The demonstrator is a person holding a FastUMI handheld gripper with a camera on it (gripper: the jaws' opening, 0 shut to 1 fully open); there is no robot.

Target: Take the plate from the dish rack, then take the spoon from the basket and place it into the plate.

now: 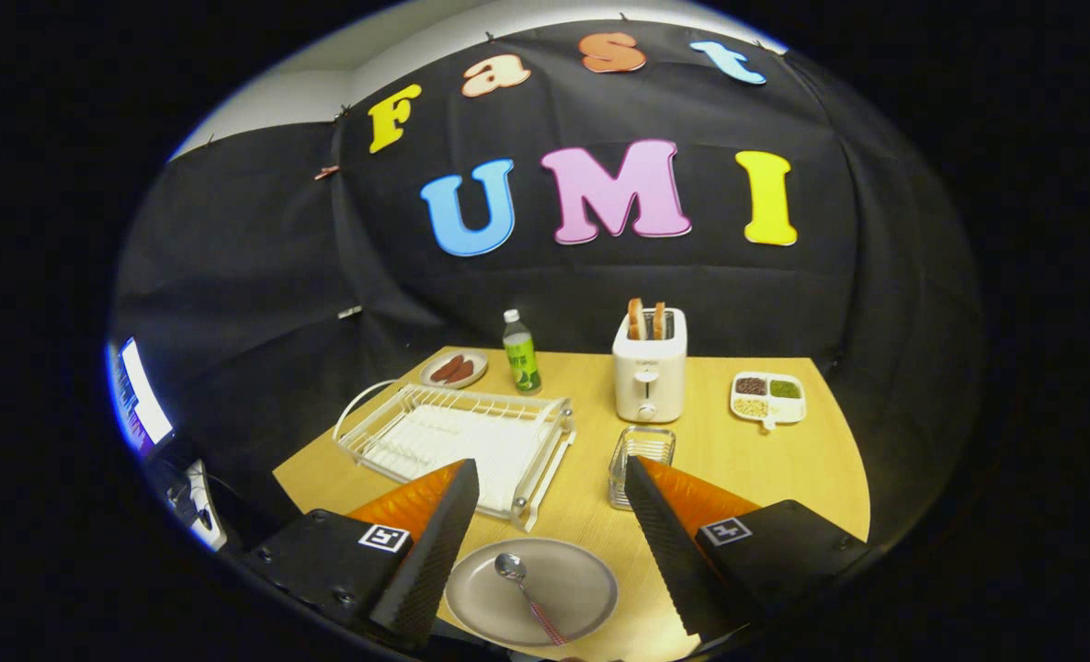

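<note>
Gripper view shows the gripper (545, 515) spread wide, holding nothing; between its fingers, the spoon (528, 588) lies in the plate (582, 575). Both steps look done, so only withdrawal likely remains.

Spoon (528, 588) flat in grey plate (582, 575), white dish rack (458, 437) and wire basket (641, 460) beyond.

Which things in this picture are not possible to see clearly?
- Gripper view: near rim of the grey round plate is cut off by the view's edge, between the open claw fingers.
- Clear wire basket: contents too small to tell.
- White divided dish: fillings too small to tell.
</note>
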